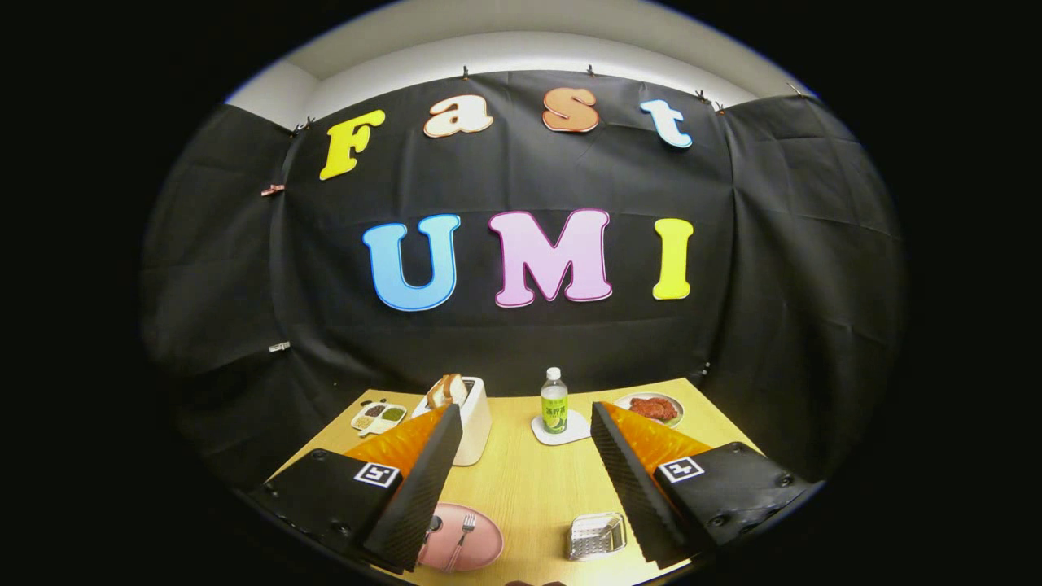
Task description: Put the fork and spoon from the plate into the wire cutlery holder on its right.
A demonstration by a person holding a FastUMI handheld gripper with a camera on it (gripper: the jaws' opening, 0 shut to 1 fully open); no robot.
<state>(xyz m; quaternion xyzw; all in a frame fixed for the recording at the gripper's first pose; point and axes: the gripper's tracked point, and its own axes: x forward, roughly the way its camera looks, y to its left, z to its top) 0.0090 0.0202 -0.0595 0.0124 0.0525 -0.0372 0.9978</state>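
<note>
A pink plate (480, 547) lies on the wooden table near its front edge, just inside my left finger (419, 480). On the plate lies a fork (461, 537), its tines pointing away from me; the spoon (432, 526) beside it is mostly hidden behind the left finger. The wire cutlery holder (596, 535) stands to the plate's right, close to my right finger (631, 480). My gripper (527, 419) hangs high above the table, open wide, with nothing between its fingers.
Beyond the fingers stand a white toaster (472, 419) with bread slices in it, a green-labelled bottle (554, 403) on a white coaster, a divided sauce dish (378, 417) at the far left and a plate of reddish food (651, 407) at the far right.
</note>
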